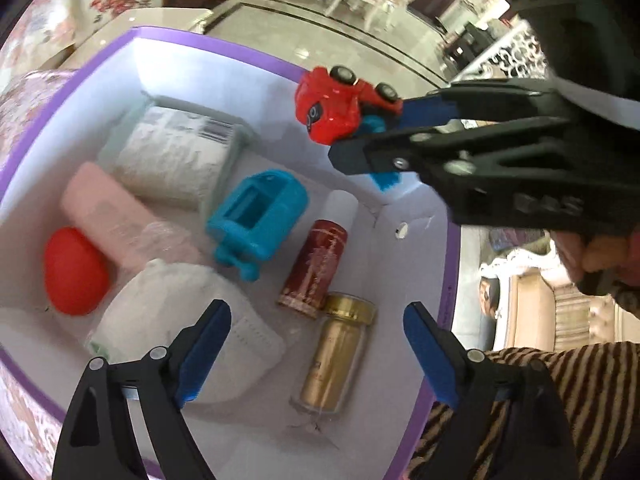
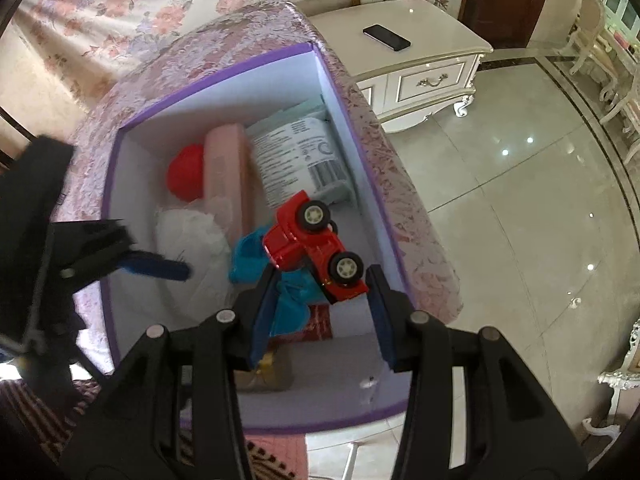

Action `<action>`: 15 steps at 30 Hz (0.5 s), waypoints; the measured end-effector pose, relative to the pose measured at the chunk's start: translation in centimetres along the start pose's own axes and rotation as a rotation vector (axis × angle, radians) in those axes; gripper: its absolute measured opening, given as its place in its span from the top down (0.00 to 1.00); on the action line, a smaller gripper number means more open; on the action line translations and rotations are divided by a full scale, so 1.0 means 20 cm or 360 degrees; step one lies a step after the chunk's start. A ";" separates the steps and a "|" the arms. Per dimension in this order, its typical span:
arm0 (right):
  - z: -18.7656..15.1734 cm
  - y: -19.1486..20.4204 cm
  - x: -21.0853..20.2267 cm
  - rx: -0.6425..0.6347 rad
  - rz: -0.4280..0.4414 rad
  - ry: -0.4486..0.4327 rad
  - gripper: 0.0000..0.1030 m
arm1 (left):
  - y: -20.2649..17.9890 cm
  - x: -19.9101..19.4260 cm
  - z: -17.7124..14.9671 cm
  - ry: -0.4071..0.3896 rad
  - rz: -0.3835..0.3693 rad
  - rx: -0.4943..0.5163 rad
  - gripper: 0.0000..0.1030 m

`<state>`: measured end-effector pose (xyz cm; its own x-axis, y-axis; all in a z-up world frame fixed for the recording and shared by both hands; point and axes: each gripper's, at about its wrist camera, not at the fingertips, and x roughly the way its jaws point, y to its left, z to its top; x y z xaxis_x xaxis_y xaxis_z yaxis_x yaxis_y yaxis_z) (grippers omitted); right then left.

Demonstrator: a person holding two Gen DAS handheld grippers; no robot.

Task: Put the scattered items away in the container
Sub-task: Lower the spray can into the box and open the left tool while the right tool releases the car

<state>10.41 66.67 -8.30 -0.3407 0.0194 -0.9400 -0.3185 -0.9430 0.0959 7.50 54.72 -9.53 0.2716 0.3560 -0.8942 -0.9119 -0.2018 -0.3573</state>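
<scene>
Glossy tiled floor (image 2: 500, 184) beyond; right gripper (image 2: 320, 280) fingers pinch the red toy car (image 2: 316, 248) over the purple box (image 2: 224, 76); lower it first, then let go; left gripper (image 1: 316, 344) gapes wide, empty.

Two wrist fisheyes, close above, steeply down into the shared purple-rimmed box (image 1: 248, 56), edges perhaps distorted.

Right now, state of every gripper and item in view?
left gripper: open, empty, above the box
right gripper: shut on red toy car, over the box
purple-rimmed white box: open-topped, partly filled
gold-capped glass bottle: lying in box
dark red can: lying in box
blue plastic toy: in box
</scene>
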 end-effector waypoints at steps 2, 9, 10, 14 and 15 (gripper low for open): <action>0.02 0.00 0.03 -0.0012 -0.0004 0.0009 0.54 | 0.01 -0.02 -0.02 -0.0018 0.0009 -0.0032 0.13; 0.02 0.02 0.10 -0.0069 -0.0069 0.0061 0.54 | 0.03 -0.05 -0.05 -0.0051 0.0024 -0.0105 0.13; 0.01 0.02 0.11 -0.0077 -0.0080 0.0071 0.54 | 0.03 -0.05 -0.05 -0.0053 0.0025 -0.0107 0.13; -0.01 0.01 0.11 -0.0074 -0.0087 0.0085 0.52 | 0.09 -0.02 -0.01 -0.0044 0.0034 -0.0116 0.13; -0.01 0.01 0.11 -0.0065 -0.0077 0.0084 0.52 | 0.12 -0.02 0.00 -0.0042 0.0036 -0.0119 0.13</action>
<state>9.76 66.50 -10.44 -0.2785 0.0489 -0.9592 -0.2971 -0.9541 0.0376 5.21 54.13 -9.97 0.2420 0.3741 -0.8953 -0.8918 -0.2776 -0.3571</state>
